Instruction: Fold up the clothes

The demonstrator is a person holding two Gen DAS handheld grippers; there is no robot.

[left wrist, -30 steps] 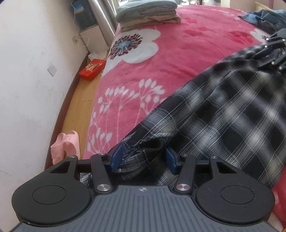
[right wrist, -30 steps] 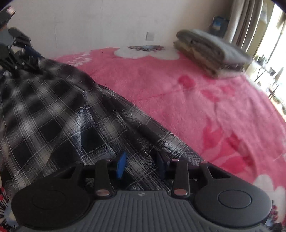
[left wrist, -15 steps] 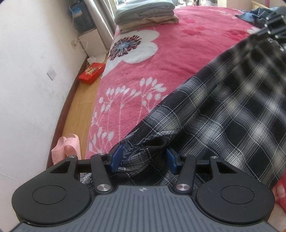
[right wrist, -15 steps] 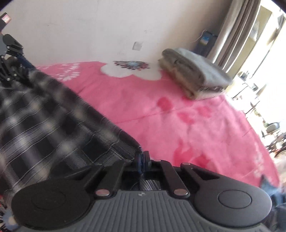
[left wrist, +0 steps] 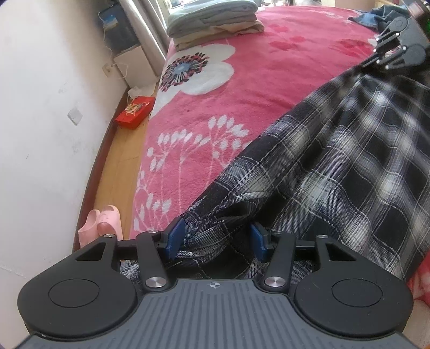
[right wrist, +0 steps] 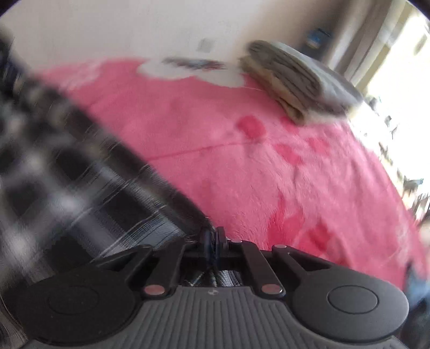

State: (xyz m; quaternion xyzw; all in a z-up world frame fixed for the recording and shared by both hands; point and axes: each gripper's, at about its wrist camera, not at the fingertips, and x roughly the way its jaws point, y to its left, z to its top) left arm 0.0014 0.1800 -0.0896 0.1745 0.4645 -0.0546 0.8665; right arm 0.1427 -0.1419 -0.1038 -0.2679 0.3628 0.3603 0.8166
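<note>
Left wrist view: the left gripper (left wrist: 216, 239) stands with its jaws about half spread, a bunched hem of the plaid garment (left wrist: 336, 166) between the blue pads (left wrist: 174, 237). The left pad touches the cloth; whether the right one presses on it I cannot tell. The garment lies on the pink bed cover (left wrist: 242, 88), its long axis running from the near jaws up and rightward to the right gripper (left wrist: 368, 63) at the far top right, with its straight edge along that diagonal line.

Right wrist view, blurred: the right gripper (right wrist: 213, 241) has its jaws nearly together and opening, with a thin edge of the garment (right wrist: 80, 193) between the pads. The cloth stretches away to the left and upward from there.

A stack of folded clothes (left wrist: 215, 24) sits at the far end of the bed, well apart from the garment. On the floor beside the bed lie a red box (left wrist: 135, 112) and pink slippers (left wrist: 100, 224), near the wall (left wrist: 40, 134).
</note>
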